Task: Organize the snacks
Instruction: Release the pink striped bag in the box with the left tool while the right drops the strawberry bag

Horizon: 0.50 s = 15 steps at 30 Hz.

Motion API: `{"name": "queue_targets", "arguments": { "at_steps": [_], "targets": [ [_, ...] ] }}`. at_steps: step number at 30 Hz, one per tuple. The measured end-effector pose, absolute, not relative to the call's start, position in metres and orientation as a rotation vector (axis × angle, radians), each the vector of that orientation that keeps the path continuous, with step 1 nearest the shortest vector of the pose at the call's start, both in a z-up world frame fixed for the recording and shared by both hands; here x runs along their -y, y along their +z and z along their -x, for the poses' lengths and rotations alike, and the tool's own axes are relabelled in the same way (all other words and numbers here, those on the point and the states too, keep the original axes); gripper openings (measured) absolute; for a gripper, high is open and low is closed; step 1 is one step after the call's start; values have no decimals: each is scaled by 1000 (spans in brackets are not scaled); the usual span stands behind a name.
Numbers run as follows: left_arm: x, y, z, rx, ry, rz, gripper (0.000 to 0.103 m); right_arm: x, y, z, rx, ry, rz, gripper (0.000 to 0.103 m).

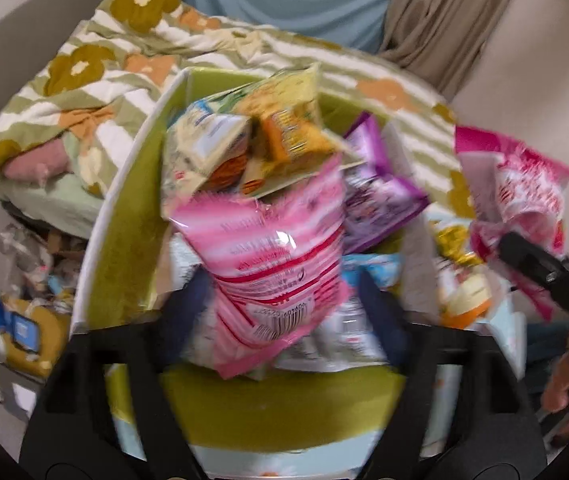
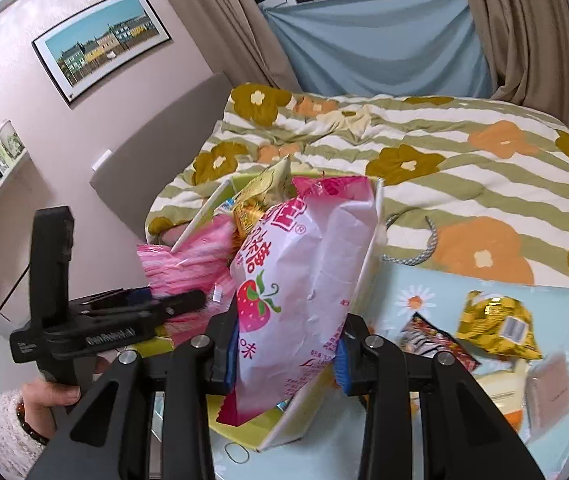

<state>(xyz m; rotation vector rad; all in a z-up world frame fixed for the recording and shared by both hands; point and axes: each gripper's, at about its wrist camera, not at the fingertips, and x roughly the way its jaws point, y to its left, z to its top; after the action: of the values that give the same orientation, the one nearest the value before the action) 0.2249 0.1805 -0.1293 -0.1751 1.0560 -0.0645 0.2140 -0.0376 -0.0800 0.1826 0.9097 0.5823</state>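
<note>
The right gripper (image 2: 288,350) clamps a white-and-pink strawberry snack bag (image 2: 308,264); the left gripper (image 1: 284,308) stands wide, a pink striped packet (image 1: 272,256) lying unpinched between its pads above the green-lined box (image 1: 124,240); at four o'clock of the strawberry bag a gold packet (image 2: 496,328) lies on the daisy-print mat (image 2: 416,280); the flowered quilt (image 2: 444,152) spreads at twelve.

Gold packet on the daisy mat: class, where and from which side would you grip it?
Take the gold packet by its crinkled top edge, coming from above. It lies flat on the mat, apart from the box, so only that raised, puffy end offers the fingers purchase.
</note>
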Motion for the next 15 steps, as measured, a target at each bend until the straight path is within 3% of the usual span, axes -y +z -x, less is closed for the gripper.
{"name": "queue_targets", "arguments": {
  "at_steps": [8,15],
  "targets": [
    [-172,-121,-205,-997,-21,-39,103,14,-91,-219,-937,558,-161,34],
    [-179,-116,-195,-972,-38,-56,103,-3,-89,-220,-940,539,-143,34]
  ]
}}
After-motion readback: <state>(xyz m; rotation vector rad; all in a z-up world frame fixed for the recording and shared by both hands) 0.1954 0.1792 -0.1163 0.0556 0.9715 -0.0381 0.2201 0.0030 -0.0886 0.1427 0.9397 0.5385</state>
